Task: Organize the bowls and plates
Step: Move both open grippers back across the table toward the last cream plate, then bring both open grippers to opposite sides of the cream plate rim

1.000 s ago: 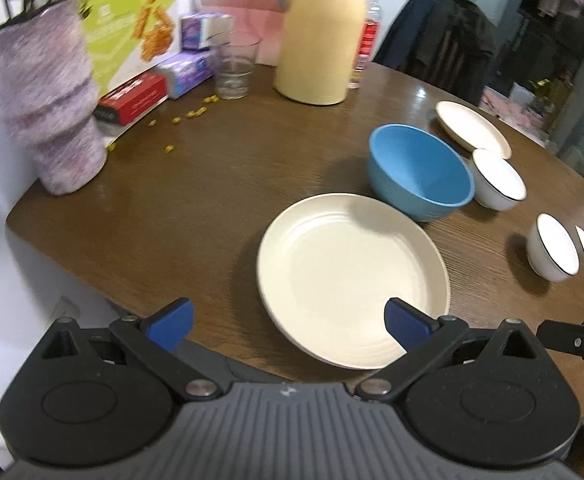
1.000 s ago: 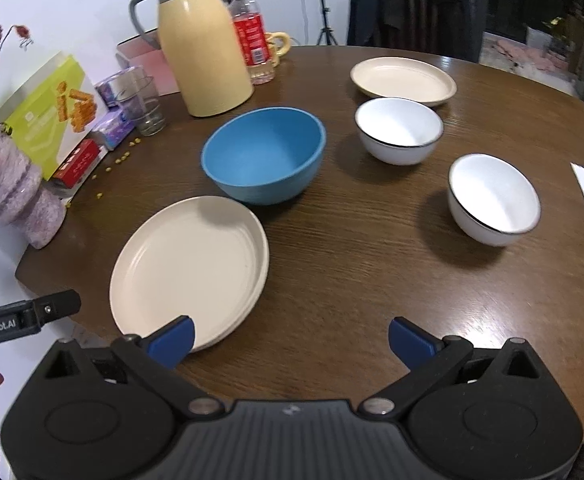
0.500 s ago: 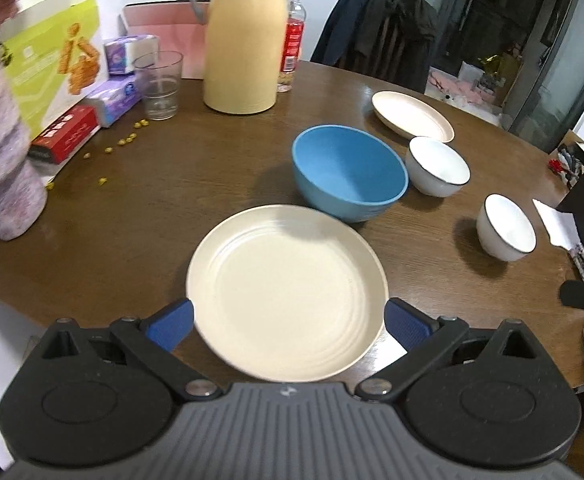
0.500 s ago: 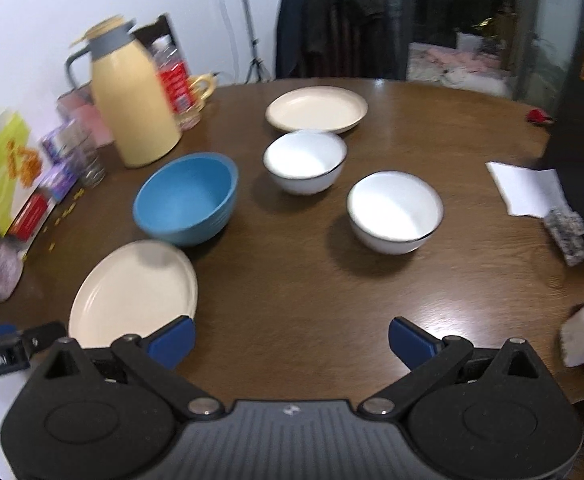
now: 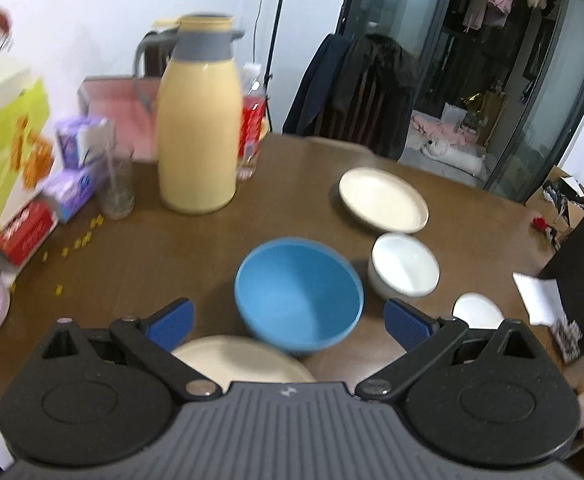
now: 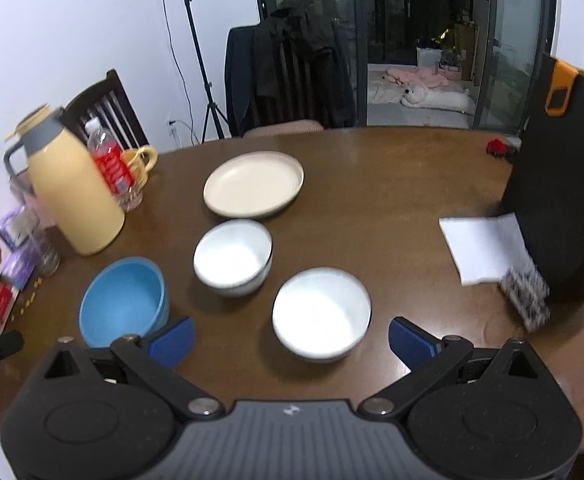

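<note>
Table: dark brown wood grain. Large bowl: plain blue. Two small bowls: white; the farther one shows a thin dark rim line. Far plate and near plate: cream, no pattern. Jug: pale yellow body, grey collar and handle. Bottle: clear with red label. Mug: yellow. Box: lime green with orange print. Gripper pads: blue on black.
</note>
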The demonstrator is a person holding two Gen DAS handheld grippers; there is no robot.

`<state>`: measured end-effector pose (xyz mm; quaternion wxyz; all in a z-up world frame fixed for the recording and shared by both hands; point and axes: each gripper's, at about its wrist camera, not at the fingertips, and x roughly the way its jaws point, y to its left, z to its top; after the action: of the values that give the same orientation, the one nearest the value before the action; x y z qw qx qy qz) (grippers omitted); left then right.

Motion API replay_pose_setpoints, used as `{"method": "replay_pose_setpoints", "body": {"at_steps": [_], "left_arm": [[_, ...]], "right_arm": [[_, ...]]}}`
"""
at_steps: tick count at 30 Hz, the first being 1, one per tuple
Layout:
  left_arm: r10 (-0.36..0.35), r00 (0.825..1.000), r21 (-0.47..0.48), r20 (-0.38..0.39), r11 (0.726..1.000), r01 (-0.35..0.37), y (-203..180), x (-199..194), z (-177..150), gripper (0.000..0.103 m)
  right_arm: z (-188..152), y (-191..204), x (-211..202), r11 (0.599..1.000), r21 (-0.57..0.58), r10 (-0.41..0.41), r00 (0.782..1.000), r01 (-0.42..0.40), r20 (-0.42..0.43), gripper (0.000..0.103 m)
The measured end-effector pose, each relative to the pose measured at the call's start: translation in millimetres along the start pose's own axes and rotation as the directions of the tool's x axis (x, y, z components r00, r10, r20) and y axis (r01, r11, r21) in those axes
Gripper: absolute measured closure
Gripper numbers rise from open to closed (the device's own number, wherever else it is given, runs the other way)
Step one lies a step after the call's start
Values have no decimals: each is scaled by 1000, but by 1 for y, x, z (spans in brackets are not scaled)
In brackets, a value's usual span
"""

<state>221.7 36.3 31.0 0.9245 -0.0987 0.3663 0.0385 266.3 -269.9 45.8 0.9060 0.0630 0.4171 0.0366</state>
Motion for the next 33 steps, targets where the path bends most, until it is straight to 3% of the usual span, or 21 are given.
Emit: {"method": "replay_pose_setpoints", "body": {"at_steps": [7,14,29,33], "left_arm": [[-6,1000,45,20,999,5,-42,23,54,0],[-17,1000,68,-18,997,18,-80,58,87,0],[38,992,25,-122,999,-35,-109,145,163,0],[54,992,41,-118,998,-49,-116,163,174,0]], "right_arm": [[63,-19,31,999,-14,31,999,-31,-28,0],[113,-20,65,996,-69,45,997,-50,-62,0],[198,-19,153,991,-80,93,983,-107,-157,0],[212,-15,174,990,-85,97,981,-112,-168,0]]}}
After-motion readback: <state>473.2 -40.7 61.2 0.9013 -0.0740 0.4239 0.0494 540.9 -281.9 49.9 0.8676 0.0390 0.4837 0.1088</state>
